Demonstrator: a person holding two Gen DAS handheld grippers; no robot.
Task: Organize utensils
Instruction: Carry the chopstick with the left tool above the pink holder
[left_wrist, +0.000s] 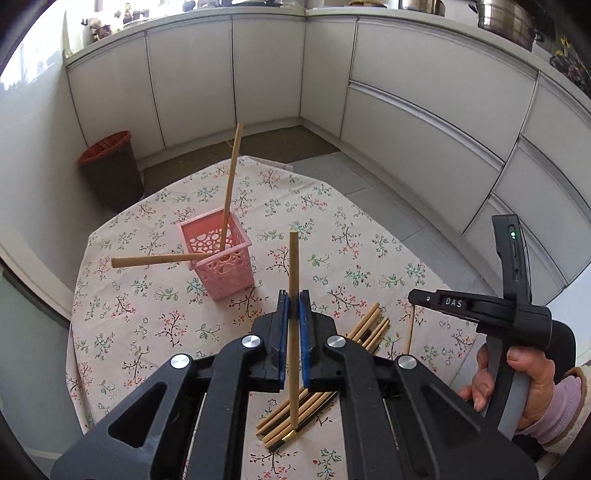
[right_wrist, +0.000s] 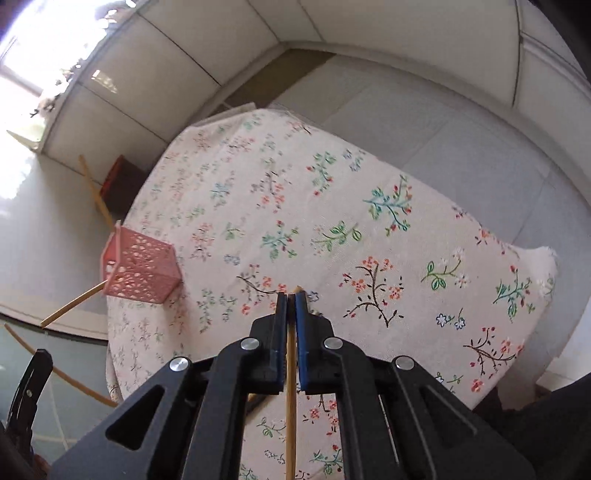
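Note:
My left gripper (left_wrist: 294, 295) is shut on a wooden chopstick (left_wrist: 293, 258) that stands upright between its blue pads, above a pile of several chopsticks (left_wrist: 365, 328) on the floral tablecloth (left_wrist: 332, 229). A pink perforated basket (left_wrist: 218, 258) sits left of centre. It holds two chopsticks, one leaning upright (left_wrist: 231, 184) and one sticking out to the left (left_wrist: 155, 260). A hand holds my right gripper (left_wrist: 412, 297) at the right, with a chopstick hanging under its tip. In the right wrist view my right gripper (right_wrist: 291, 295) is shut on that chopstick (right_wrist: 291, 406), and the basket (right_wrist: 140, 273) lies to its far left.
A brown bin with an orange rim (left_wrist: 110, 166) stands on the floor beyond the table's left side. White cabinets (left_wrist: 406, 110) curve around the back and right. The tablecloth's right half (right_wrist: 369, 221) bears only the floral print.

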